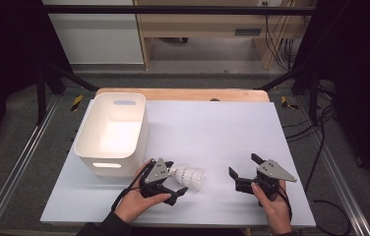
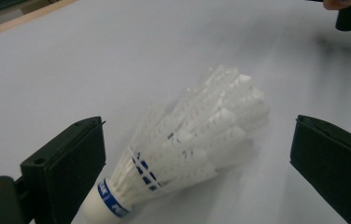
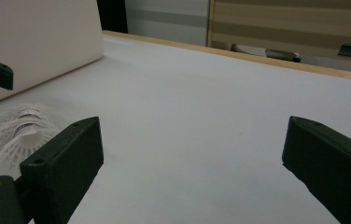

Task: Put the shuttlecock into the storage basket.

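A white feather shuttlecock with a blue band at its cork lies on its side on the white table sheet. My left gripper is open, with one jaw on each side of the shuttlecock's cork end. In the left gripper view the shuttlecock lies between the wide-apart jaws of the left gripper, nearer the left jaw, and neither jaw touches it. My right gripper is open over bare sheet to the right. In the right gripper view the right gripper holds nothing, and the shuttlecock lies at the far left.
A white plastic bin with handle slots stands at the sheet's left, just behind my left hand; its wall is seen from the right gripper. The table's wooden edge runs along the back. Metal rails flank the table on both sides.
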Available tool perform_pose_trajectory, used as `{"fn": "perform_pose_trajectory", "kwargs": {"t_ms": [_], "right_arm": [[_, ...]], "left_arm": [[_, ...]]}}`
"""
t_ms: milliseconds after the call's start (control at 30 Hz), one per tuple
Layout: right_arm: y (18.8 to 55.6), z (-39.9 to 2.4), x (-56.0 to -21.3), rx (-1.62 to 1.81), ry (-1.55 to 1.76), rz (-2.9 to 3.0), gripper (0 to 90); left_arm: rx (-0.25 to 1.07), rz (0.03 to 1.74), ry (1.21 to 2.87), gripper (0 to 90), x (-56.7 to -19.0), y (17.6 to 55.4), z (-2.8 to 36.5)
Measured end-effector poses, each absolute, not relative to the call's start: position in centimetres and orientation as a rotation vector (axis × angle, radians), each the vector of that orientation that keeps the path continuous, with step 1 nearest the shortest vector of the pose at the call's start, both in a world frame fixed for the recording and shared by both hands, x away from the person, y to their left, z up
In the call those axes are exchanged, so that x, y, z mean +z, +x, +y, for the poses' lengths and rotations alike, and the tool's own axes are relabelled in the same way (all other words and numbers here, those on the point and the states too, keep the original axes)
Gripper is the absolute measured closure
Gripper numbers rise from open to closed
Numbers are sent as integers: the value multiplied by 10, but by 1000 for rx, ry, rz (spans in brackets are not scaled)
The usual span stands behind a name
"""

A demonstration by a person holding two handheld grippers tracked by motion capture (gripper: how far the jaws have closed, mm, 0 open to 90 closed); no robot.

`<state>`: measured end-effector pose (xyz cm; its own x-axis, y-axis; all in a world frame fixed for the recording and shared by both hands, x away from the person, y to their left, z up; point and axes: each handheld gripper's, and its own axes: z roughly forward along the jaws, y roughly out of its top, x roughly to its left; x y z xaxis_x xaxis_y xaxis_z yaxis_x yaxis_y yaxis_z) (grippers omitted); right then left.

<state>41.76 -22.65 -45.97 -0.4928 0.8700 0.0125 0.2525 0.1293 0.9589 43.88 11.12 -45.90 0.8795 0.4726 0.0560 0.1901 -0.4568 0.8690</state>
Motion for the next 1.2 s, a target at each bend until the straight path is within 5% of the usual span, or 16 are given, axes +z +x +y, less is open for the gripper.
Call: {"fn": "perform_pose_trajectory", "kwargs": {"t_ms": [1200], "right_arm": [[419,-222,-463,1394,1076,1886,56]], "left_arm": [[271,385,2191,56,-483,466,76]]}}
